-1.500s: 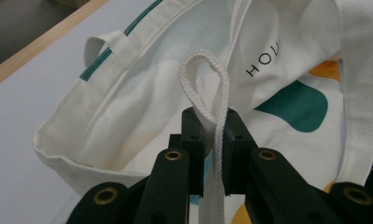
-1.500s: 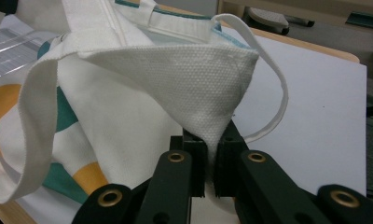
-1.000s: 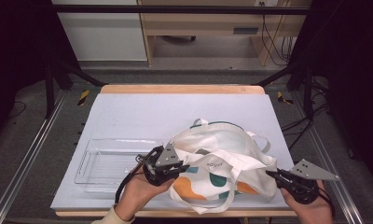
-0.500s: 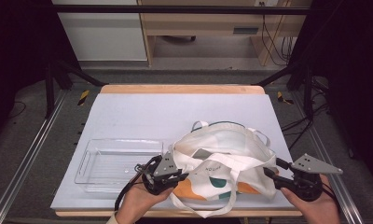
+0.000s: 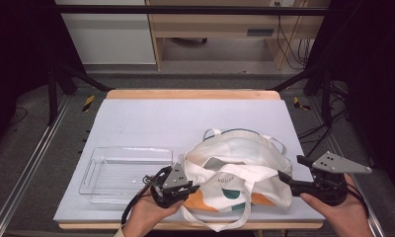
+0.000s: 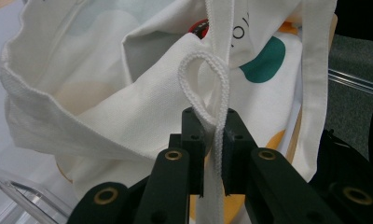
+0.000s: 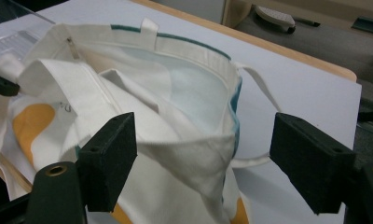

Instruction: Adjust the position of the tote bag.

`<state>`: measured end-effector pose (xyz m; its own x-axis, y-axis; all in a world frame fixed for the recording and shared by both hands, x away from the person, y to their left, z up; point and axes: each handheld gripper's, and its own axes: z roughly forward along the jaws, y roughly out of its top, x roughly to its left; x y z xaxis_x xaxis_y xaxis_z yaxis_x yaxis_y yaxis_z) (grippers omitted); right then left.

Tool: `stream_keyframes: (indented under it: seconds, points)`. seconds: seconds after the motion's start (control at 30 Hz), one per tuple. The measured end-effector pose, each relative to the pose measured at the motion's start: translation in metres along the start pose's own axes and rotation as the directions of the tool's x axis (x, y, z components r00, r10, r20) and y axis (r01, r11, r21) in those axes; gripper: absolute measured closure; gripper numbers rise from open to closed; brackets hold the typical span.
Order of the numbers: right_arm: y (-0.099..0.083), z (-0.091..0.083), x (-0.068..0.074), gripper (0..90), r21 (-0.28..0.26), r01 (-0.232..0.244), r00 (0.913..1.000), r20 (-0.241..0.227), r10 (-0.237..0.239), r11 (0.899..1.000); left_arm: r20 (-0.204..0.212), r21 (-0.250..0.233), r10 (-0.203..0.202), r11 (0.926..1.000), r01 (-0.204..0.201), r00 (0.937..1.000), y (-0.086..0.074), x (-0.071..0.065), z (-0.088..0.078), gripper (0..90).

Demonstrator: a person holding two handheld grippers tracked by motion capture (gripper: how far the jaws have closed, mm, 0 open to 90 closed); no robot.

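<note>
Lying slumped toward the near edge of the pale table top (image 5: 185,118): a white canvas tote bag with orange and teal patches (image 5: 235,170), mouth gaping upward, touching or just beside the right end of a clear plastic tray (image 5: 94,170). Gripping its white woven strap (image 6: 220,37) at the bag's left side: the left gripper (image 5: 191,187), jaws pressing tight on the webbing in the left gripper view (image 6: 216,135). Hovering at the bag's right side: the right gripper (image 5: 292,170), jaws standing wide apart and having just been opening, with the bag's rim (image 7: 189,140) lying between them but not being pressed.

Risking, by my reading, a collapse of the mouth: with one side hanging free, limp canvas folding inward and closing the opening. Risking also a drag: pulling on the strap alone, sliding the whole bag toward the tray or off the near edge rather than spreading it. Closing the right jaws too low, possibly catching two layers of cloth instead of the rim.

Compared with a second ago: right jaws no longer pinching the bag's right edge but spreading and sitting higher, left grip remaining in place, bag and tray staying put.
</note>
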<state>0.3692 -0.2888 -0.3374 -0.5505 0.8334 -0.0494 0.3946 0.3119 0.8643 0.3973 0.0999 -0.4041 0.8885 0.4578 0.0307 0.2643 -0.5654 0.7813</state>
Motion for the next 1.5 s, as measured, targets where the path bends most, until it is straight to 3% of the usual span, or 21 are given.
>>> stream_keyframes:
  seconds: [0.17, 0.33, 0.6, 0.7, 1.03, 1.27, 1.37, 1.5]
  points:
    - [0.018, 0.005, 0.004, 21.6, 0.000, 0.020, 0.9997, -0.016, -0.020, 1.000, 0.005, 0.006, 0.003, 1.0000, -0.003, 1.0000, -0.003, -0.002, 0.002, 82.0]
    - [0.033, 0.023, 0.003, 19.7, 0.019, 0.017, 0.9996, -0.023, -0.016, 1.000, 0.012, 0.011, 0.005, 0.9999, -0.005, 0.9999, -0.007, -0.004, 0.003, 81.9]
    - [0.055, 0.058, -0.002, 27.5, 0.057, 0.002, 0.9998, 0.019, -0.003, 0.998, 0.015, 0.014, 0.005, 0.9999, -0.006, 0.9999, -0.010, -0.007, 0.003, 81.9]
    - [0.059, 0.067, -0.005, 30.3, 0.073, 0.001, 0.9993, 0.038, -0.004, 0.997, 0.016, 0.017, 0.009, 0.9998, -0.010, 0.9998, -0.011, -0.008, 0.003, 81.8]
    - [0.058, 0.080, -0.016, 41.9, 0.141, 0.040, 0.9984, 0.035, -0.045, 0.989, 0.023, 0.024, 0.017, 0.9995, -0.018, 0.9996, -0.013, -0.010, 0.004, 81.7]
    - [0.058, 0.093, -0.035, 50.6, 0.209, 0.024, 0.9994, 0.019, -0.028, 0.978, 0.031, 0.041, 0.029, 0.9987, -0.030, 0.9991, -0.016, -0.011, 0.005, 81.6]
    - [0.055, 0.103, -0.038, 53.9, 0.260, 0.021, 0.9995, 0.017, -0.026, 0.965, 0.032, 0.043, 0.028, 0.9987, -0.030, 0.9991, -0.017, -0.011, 0.005, 81.6]
    - [0.052, 0.105, -0.039, 66.8, 0.286, 0.023, 0.9993, 0.023, -0.030, 0.958, 0.037, 0.044, 0.027, 0.9986, -0.029, 0.9990, -0.018, -0.012, 0.003, 81.6]
